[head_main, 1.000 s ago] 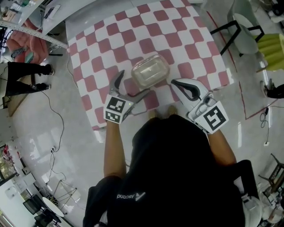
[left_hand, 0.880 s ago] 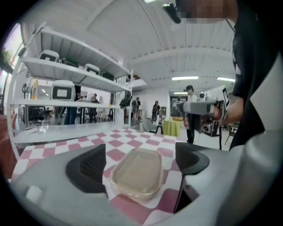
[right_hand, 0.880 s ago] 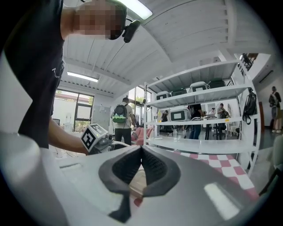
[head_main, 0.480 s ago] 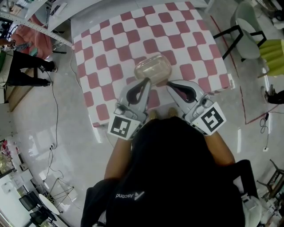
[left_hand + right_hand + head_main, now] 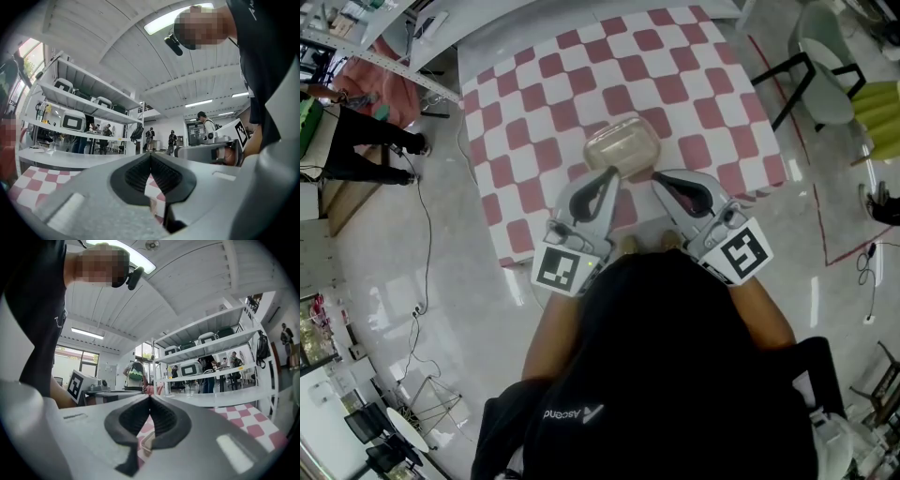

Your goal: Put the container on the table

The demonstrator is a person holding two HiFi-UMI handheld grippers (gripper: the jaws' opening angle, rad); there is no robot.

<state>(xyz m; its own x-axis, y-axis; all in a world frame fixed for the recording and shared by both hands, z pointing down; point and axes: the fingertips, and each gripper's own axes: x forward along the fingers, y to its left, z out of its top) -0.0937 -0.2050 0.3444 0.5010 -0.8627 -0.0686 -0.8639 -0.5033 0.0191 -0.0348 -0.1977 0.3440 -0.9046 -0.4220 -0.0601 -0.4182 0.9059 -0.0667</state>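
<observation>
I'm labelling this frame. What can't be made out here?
- container contents: head view, cloudy lid, too small.
- table near edge: head view, partly behind person's head.
- left gripper touching container or not: head view looks from above; left gripper view blocked by shut jaws.

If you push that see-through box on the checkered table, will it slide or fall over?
The container sits low and wide on the table, so it would probably slide, not tip over. It looks like clear-ish plastic, so it is likely stiff and light, though I can't tell what's inside. Its smooth rounded sides might slip.
</observation>
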